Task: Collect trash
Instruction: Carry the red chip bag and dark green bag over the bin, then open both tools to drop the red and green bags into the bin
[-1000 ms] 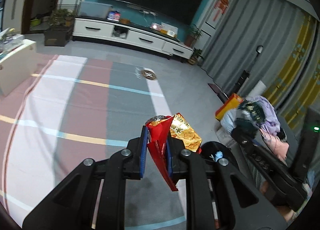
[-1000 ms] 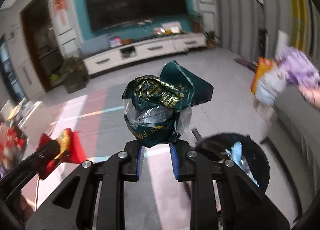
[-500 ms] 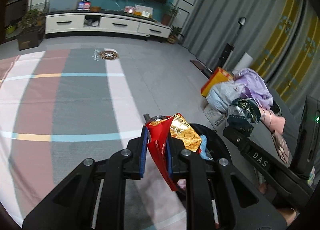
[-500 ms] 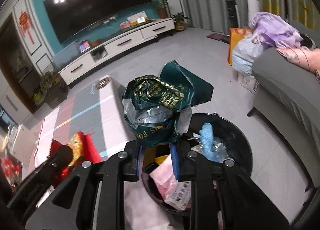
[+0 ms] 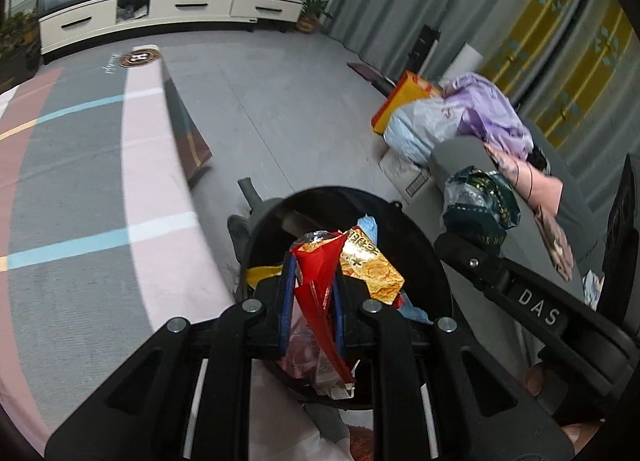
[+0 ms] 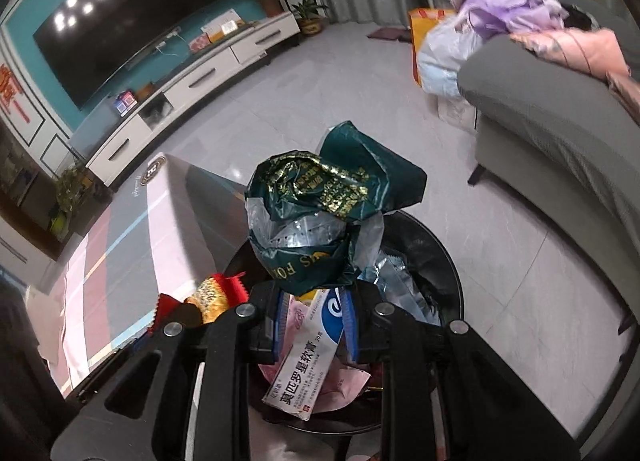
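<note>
Holding: I have trash in both tools, both above the black bin [image 5: 436, 261], nothing released yet.
Left tool [image 5: 311, 311]: clamped on a red and gold snack wrapper [image 5: 320, 273]; wrapper sticks up and hangs down between the blue pads, over the bin opening.
Right tool [image 6: 314, 309]: pinching a crumpled dark green bag [image 6: 320, 217] with gold print and clear plastic; the bundle sits above the pads, bin [image 6: 448, 261] right underneath.
Bin contents: already partly full; a white ointment box [image 6: 304, 365], pink packaging, blue and silver scraps, something yellow.
Position: bin stands on the grey floor [image 6: 360, 101] just beside the tabletop [image 5: 160, 189] with the striped cloth, near the grey sofa [image 6: 560, 133].
Progress: looks late in the task to me; earlier pieces are in the bin, these two are carried and lined up.
Left to do: open both tools so both pieces drop in; green bundle is bulky, may catch the rim.
Other trash: none that I can spot on the visible tabletop part; clothes and bags by the sofa I cannot judge.
</note>
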The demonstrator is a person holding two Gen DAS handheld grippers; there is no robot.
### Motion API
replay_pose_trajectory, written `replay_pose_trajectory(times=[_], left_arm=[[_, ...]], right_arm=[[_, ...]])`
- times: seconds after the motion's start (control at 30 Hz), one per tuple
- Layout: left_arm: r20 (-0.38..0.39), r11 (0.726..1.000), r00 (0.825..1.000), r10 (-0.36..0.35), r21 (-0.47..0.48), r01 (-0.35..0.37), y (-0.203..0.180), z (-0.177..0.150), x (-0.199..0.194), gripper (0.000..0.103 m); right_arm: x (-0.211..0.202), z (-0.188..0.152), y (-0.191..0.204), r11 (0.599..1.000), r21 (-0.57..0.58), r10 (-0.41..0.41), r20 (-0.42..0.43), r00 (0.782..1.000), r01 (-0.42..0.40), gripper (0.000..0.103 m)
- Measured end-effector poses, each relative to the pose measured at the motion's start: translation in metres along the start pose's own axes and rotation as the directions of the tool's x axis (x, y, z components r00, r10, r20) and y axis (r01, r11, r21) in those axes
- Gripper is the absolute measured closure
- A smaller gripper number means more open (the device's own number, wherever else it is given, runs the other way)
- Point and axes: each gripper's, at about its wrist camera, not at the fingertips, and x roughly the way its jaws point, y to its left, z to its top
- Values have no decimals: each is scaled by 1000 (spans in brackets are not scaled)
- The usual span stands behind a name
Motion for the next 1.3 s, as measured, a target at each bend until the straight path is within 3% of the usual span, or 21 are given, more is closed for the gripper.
replay_pose_trajectory(times=[0.33,1.03,1.17,1.3], left_arm=[[-84,997,996,13,75,-6,-20,-12,31,86],[-148,997,989,26,79,-15,-19,-16,58,85],[-145,996,989,35,84,-22,-21,-17,55,82],[-127,996,991,44,89,-33,-22,-15,47,66]], right_arm=[[25,1,-9,999,36,-5,-92,996,8,79],[62,-5,-25,995,72,-50,-254,966,70,77],[58,-5,-23,994,68,-64,-239,969,82,64],[48,-4,-22,995,71,-53,-208,977,70,51]])
